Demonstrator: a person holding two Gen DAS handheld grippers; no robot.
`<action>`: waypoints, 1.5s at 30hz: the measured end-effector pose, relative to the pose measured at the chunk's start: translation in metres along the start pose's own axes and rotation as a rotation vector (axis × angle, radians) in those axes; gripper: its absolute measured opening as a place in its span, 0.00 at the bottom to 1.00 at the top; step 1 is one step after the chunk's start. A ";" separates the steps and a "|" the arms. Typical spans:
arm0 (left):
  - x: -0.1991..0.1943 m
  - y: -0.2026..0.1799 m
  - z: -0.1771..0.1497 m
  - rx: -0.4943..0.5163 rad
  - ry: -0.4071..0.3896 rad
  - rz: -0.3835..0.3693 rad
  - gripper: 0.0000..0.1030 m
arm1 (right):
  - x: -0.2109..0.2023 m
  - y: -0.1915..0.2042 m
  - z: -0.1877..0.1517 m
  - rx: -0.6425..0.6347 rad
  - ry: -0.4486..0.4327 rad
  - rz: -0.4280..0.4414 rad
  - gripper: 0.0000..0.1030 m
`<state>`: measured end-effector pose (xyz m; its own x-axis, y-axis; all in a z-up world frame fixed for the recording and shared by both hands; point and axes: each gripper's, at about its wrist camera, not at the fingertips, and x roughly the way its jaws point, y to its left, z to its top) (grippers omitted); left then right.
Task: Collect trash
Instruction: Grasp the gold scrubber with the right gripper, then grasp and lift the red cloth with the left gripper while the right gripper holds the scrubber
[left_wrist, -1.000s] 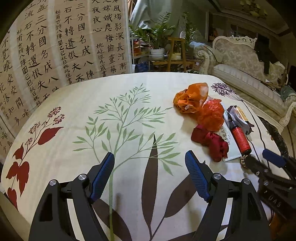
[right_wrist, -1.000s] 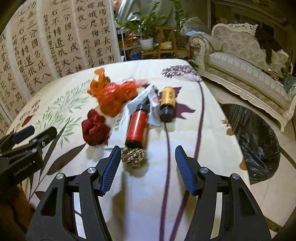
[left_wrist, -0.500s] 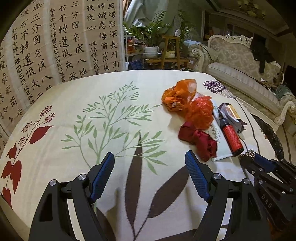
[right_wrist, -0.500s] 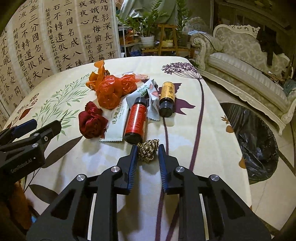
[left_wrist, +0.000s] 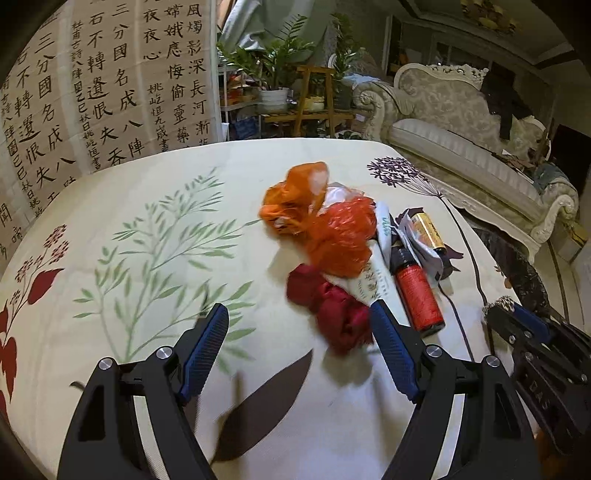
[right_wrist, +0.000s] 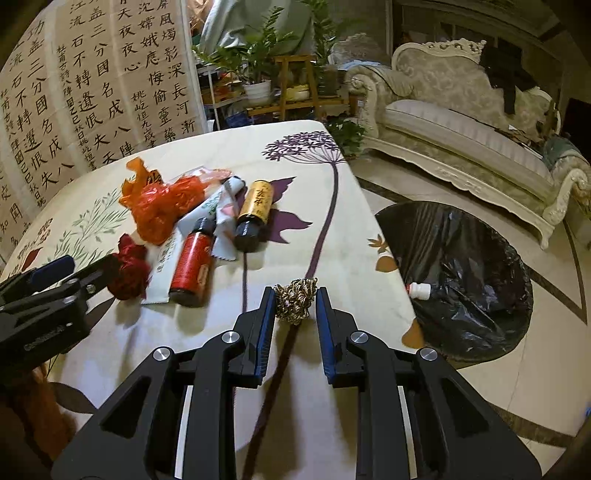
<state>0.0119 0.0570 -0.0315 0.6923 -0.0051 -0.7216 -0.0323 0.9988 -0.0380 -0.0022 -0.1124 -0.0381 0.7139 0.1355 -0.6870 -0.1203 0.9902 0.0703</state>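
Item: crumpled gold-and-brown wire scrap ball (right_wrist: 295, 300), pinched at the tips of my right tool (right_wrist: 295, 301), clear of the floral-cloth tabletop (right_wrist: 351, 236). Black-lined round trash bin (right_wrist: 476, 291) sits ahead and right. Keep the squeeze; release only over the bin. My left tool (left_wrist: 299, 341) gapes wide, empty, nearing the dark red crumpled wrapper (left_wrist: 332, 306).

Flower-printed tablecloth (right_wrist: 332, 229), calligraphy screen (left_wrist: 96, 92), potted plants (right_wrist: 255, 74) on a wooden stand, ornate cream sofa (right_wrist: 461, 122).
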 end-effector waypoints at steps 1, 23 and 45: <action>0.003 -0.001 0.002 -0.002 0.006 -0.002 0.74 | 0.001 -0.001 0.000 0.002 0.000 0.000 0.21; 0.004 0.016 -0.003 -0.025 0.076 -0.004 0.72 | 0.006 -0.009 0.001 0.019 0.010 0.017 0.21; -0.006 0.004 -0.007 0.033 0.021 -0.023 0.23 | 0.006 -0.007 0.004 0.020 0.000 0.011 0.21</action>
<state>0.0027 0.0603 -0.0323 0.6771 -0.0285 -0.7354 0.0073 0.9995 -0.0320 0.0052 -0.1188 -0.0399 0.7125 0.1462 -0.6863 -0.1142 0.9892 0.0922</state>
